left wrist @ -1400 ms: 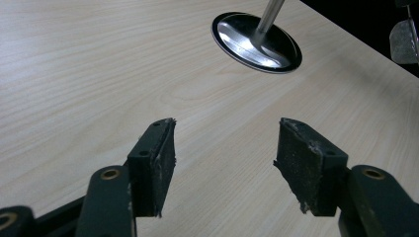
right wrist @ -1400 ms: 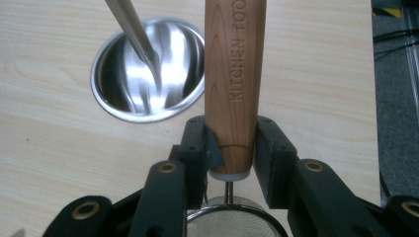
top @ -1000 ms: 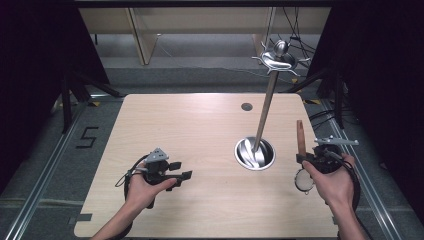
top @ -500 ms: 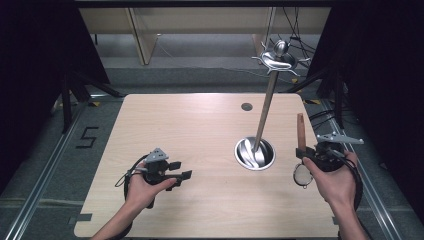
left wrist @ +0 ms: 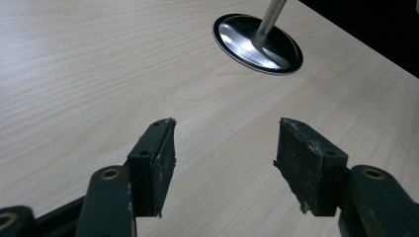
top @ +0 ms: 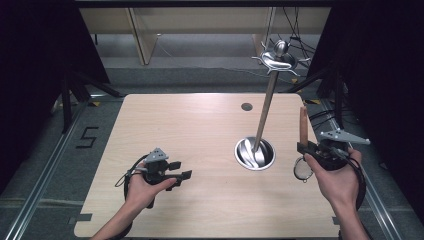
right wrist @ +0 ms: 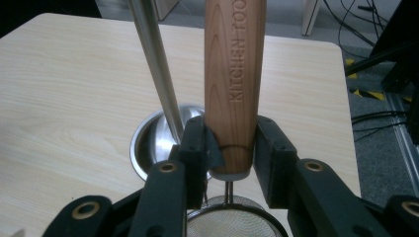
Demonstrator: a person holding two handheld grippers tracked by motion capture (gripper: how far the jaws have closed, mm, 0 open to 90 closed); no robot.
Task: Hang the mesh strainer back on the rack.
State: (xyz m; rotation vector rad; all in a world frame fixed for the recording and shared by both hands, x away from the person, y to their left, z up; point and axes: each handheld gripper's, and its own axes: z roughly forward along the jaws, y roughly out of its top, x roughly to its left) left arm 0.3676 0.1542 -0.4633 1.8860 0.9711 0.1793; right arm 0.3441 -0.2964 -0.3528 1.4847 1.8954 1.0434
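**Strainer in hand, rack waiting**

So the right gripper (top: 306, 148) is clenched on the wooden handle of a small strainer (right wrist: 235, 94), right near the bottom of the handle where the metal stem comes out. It's held handle up, with the mesh bowl (top: 301, 169) hanging below the jaws, at the right edge of the worktop (top: 190, 125). The handle stands pretty much upright and has "KITCHEN TOO..." stamped on it.

My read is that this is the carry step: strainer is off the worktop, grip looks solid, and the obvious destination is the metal rack (top: 266, 100) just left of it, a tall pole rising from a round dished base (top: 255, 153) with a hook crown (top: 278, 59) on top. None of the hooks has anything on it that I can see. Next move probably calls for lifting it up to the crown and catching a hook. Thing is, I can't make out a hanging loop on the handle end, so how it would actually hang is a guess. The grip is low on the handle, which leaves the top free at least. Also worth watching that the mesh doesn't knock the pole on the way.

Left gripper (top: 180, 175) is released, jaws wide with nothing between them, low over the worktop at front left, well apart from the rack.

Containers: the dished base holds nothing but the pole and its reflection. The mesh bowl looks empty too.
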